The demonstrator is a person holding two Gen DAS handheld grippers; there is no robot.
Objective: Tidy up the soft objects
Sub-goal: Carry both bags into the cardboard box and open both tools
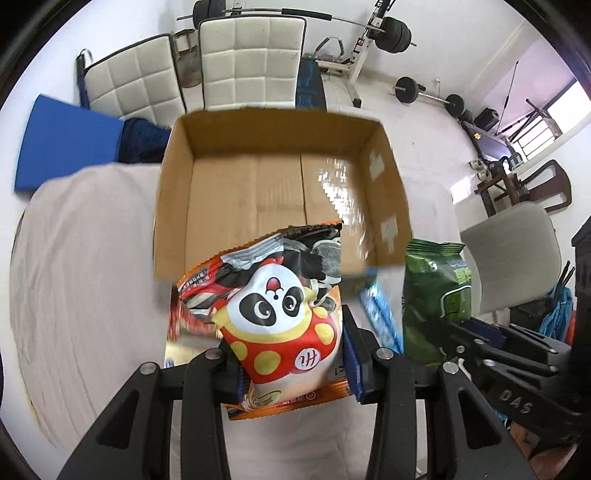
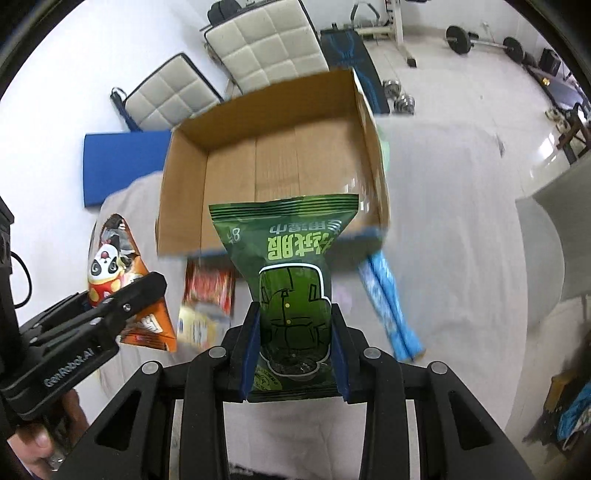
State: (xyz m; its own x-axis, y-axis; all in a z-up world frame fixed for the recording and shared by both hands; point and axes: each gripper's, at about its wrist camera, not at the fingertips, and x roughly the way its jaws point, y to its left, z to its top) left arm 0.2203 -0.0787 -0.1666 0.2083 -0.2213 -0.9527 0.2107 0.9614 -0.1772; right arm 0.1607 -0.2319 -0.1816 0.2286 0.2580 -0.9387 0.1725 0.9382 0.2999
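I see a white-walled room with pale floor tiles, two cream quilted chairs [image 1: 236,62] against the wall, and a loaded barbell rack [image 1: 373,33] behind them. Below my cameras a pale cloth-covered worktop [image 1: 85,280] carries an open brown cardboard box [image 1: 266,184], its floor bare, with a blue foam mat [image 1: 70,144] beyond its left side.

My left gripper [image 1: 291,354] is clamped on an orange snack bag printed with a panda in red and yellow [image 1: 280,317]; its long axis runs away from me toward the box, top edge over the near wall. My right gripper [image 2: 295,347] pinches a dark green snack bag with pale green Chinese characters [image 2: 291,266], also pointing lengthwise at the box, print upside down to me. Between them on the cloth lie a red and yellow packet [image 2: 207,302] and a light blue tube-shaped pack [image 2: 391,306], the latter running under the box's near right corner. The grippers read "GenRobot.AI" and "DAS".
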